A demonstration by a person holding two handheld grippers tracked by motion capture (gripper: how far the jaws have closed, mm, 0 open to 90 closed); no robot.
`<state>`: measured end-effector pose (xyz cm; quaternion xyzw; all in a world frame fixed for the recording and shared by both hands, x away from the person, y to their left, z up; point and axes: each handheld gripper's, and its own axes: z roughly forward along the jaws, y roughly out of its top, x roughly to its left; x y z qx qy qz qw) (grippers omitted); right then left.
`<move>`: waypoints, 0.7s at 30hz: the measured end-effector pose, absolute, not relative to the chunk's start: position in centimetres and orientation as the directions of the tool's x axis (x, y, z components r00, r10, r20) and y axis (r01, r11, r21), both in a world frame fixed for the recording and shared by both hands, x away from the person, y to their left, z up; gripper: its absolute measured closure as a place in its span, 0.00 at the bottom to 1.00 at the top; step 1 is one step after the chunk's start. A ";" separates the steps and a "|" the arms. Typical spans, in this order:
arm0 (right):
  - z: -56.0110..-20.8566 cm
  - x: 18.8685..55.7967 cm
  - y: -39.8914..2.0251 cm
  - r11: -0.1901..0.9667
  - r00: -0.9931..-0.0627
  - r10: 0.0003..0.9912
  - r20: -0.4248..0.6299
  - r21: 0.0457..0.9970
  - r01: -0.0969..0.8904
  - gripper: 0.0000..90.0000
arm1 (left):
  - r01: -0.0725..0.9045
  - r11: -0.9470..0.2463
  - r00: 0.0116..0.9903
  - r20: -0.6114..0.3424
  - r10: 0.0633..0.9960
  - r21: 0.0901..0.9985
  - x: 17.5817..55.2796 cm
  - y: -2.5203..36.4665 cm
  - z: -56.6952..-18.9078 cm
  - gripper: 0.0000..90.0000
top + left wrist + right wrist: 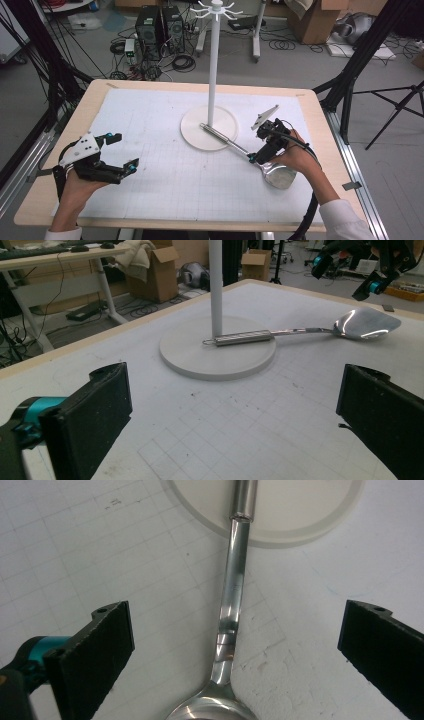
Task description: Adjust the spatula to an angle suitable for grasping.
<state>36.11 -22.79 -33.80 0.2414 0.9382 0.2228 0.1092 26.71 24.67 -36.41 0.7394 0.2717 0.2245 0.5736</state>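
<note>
I've got the right gripper [256,156] poised right above the neck of the metal spatula [240,148], jaws spread wide on either side of the shaft, gripping nothing. The spatula lies flat on the white gridded mat [165,180], its handle end resting on the round base of the white stand [209,128] beside the pole, its blade toward my right hand [299,159]. Over on the left, the left gripper [122,150] rests low near the mat, jaws wide apart and empty, well clear of the spatula.
</note>
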 end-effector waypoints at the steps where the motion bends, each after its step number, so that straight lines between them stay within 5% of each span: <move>1: -33.9 36.2 -22.7 0.784 -0.856 0.508 -0.101 0.466 0.410 0.00 | 0.144 -0.194 0.753 0.019 0.658 0.970 26.7 24.7 -36.4 0.02; 21: -36.0 39.1 -20.0 0.774 -0.817 0.569 -0.090 0.394 0.496 0.01 | 0.136 -0.188 0.752 0.022 0.659 0.973 26.6 25.0 -36.2 0.02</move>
